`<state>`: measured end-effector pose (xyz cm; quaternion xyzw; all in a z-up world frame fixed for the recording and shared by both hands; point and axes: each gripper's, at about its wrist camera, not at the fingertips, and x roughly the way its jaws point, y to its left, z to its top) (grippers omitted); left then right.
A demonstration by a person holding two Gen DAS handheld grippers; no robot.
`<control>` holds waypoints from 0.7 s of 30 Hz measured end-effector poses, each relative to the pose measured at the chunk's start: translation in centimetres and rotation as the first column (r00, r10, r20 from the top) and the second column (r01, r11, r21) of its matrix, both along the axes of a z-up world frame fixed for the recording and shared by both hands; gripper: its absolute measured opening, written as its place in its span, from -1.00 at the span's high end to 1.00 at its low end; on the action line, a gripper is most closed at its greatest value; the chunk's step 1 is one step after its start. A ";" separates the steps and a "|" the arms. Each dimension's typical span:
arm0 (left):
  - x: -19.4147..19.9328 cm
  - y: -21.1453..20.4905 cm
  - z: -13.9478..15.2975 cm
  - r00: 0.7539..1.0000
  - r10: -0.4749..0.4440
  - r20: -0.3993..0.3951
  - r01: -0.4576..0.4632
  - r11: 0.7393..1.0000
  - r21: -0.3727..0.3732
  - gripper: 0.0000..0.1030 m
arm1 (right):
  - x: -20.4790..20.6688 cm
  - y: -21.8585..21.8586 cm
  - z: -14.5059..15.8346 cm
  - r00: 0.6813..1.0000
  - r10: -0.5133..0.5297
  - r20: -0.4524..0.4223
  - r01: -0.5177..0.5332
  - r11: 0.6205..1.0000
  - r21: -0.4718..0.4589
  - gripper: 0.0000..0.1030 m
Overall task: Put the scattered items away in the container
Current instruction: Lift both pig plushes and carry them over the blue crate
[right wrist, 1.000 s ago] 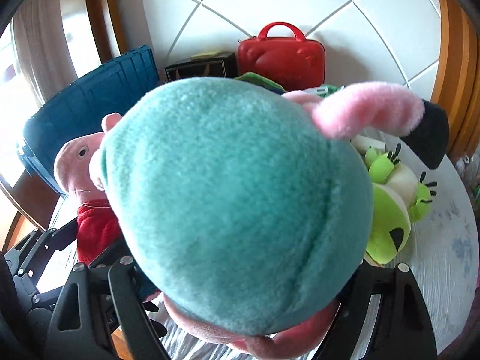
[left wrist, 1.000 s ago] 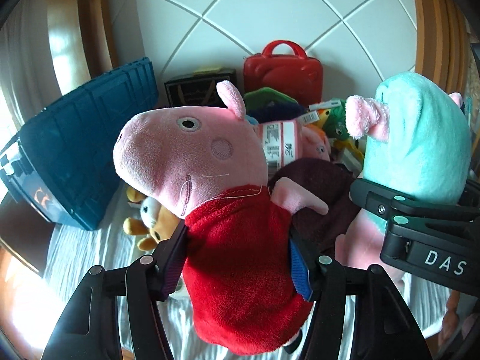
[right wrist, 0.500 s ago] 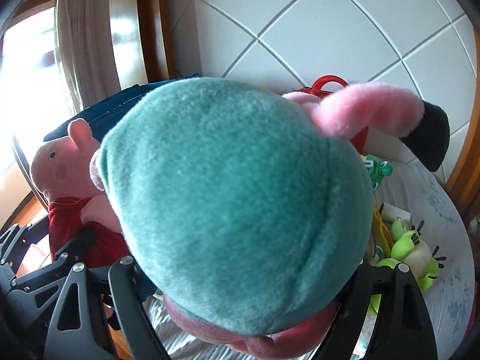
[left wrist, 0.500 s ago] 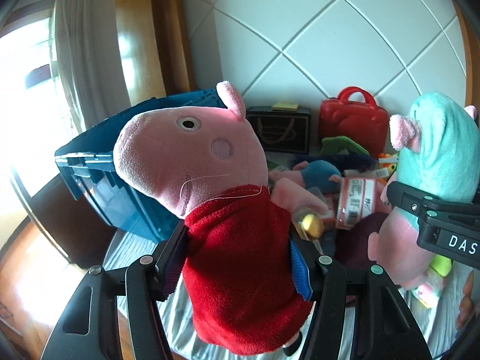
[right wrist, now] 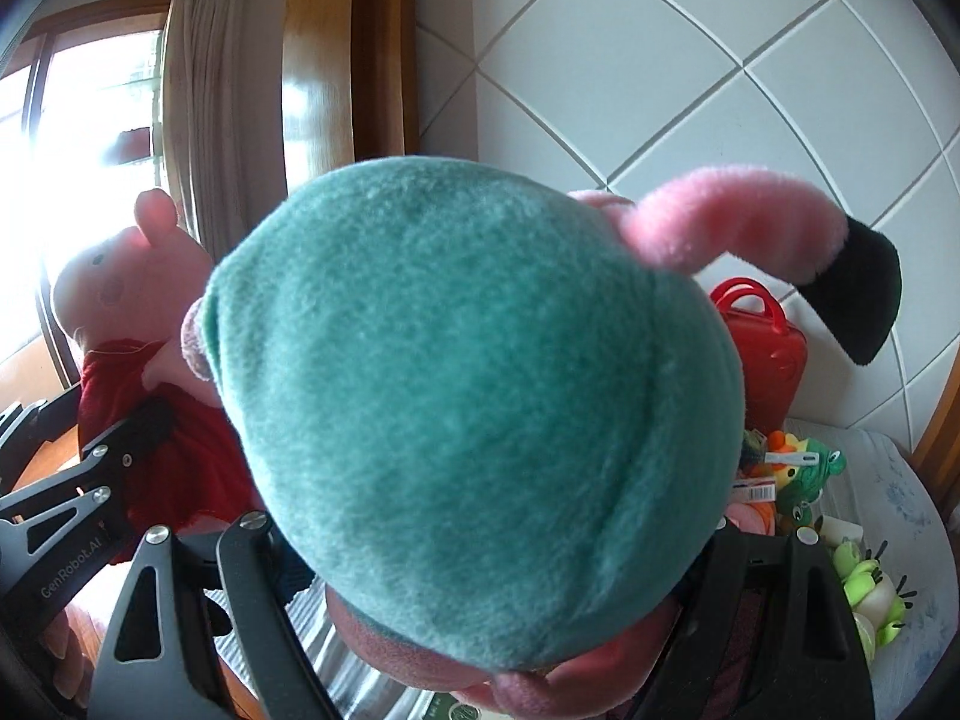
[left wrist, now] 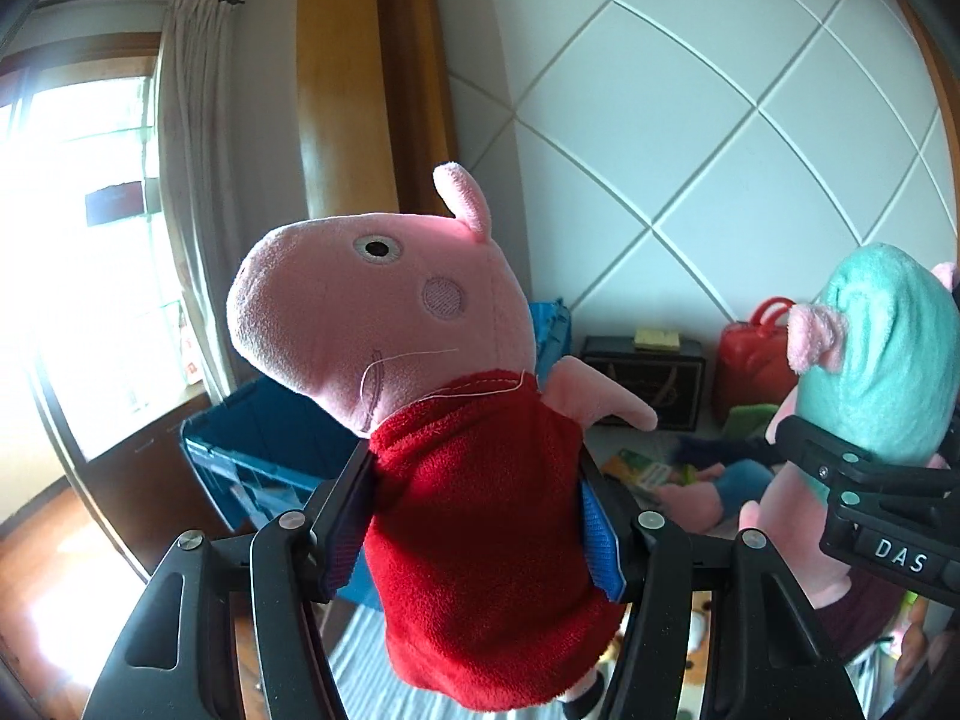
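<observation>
My left gripper (left wrist: 480, 504) is shut on a pink pig plush in a red dress (left wrist: 474, 480), held upright in the air; it also shows in the right wrist view (right wrist: 126, 324). My right gripper (right wrist: 480, 546) is shut on a pig plush in a teal outfit (right wrist: 480, 408), which fills that view; it also shows in the left wrist view (left wrist: 882, 360). The blue crate (left wrist: 258, 456) stands open below and behind the red-dress pig.
A red case (right wrist: 774, 360) and a black box (left wrist: 642, 378) stand against the white panelled wall. Several plush toys, with green frogs (right wrist: 864, 582) among them, lie on the pale cloth-covered table (right wrist: 900, 498). A window and curtain (left wrist: 186, 180) are at the left.
Both grippers have risen and swung left with their plush toys. The crate, case and table have dropped lower in view, and the window now shows.
</observation>
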<state>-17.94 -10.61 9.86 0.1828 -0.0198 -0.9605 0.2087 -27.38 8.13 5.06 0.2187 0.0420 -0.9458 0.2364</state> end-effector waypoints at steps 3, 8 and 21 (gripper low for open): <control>-1.2 -3.1 1.0 1.000 0.026 -0.009 -0.026 1.000 0.003 -0.17 | -0.6 -2.8 1.7 1.000 0.010 -0.027 -0.010 1.000 -0.017 -0.66; -4.1 -7.5 1.1 0.997 0.082 -0.011 -0.082 0.996 0.017 -0.17 | -2.7 -7.2 3.6 0.995 0.067 -0.070 -0.069 0.997 -0.024 -0.66; -11.9 -19.1 0.0 0.987 0.160 0.031 -0.160 0.987 0.007 -0.18 | -10.6 -19.1 5.3 0.983 0.172 -0.059 -0.175 0.982 -0.064 -0.66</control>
